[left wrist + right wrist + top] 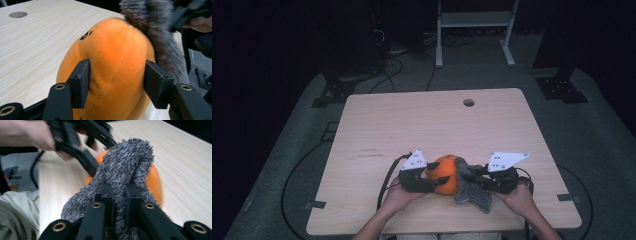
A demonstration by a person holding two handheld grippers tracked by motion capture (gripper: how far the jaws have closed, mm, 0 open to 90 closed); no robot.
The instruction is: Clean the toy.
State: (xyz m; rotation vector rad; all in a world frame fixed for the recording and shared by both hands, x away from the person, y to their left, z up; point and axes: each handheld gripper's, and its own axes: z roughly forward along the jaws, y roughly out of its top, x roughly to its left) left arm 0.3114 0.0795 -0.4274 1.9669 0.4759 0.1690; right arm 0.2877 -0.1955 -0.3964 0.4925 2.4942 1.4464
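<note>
At my light wooden desk [377, 130], I work two sets of fingers from either side of a pair of soft things near the front edge. The orange plush ball [445, 173] sits on the desk between my two hands, with the grey fuzzy cloth [472, 187] draped against its right side and trailing down onto the wood toward me.

My left gripper [116, 83] comes in from the left — its fingers [81, 80] stand partly closed with one pad pressed into each flank of the orange ball, the plush bulging out between them. Beyond the ball, as seen in the left gripper view, the grey cloth rises at the far right.

My right gripper [119, 202] comes in from the right, its fingers [108, 202] drawn narrow and pinched onto a fold of the grey cloth, the pile spilling over both pads. Just past that fold the cloth arches up against the orange ball, where my left hand [30, 135] holds its own tool.

A small round hole [469, 102] marks the desk's far edge, well apart from both grippers.
</note>
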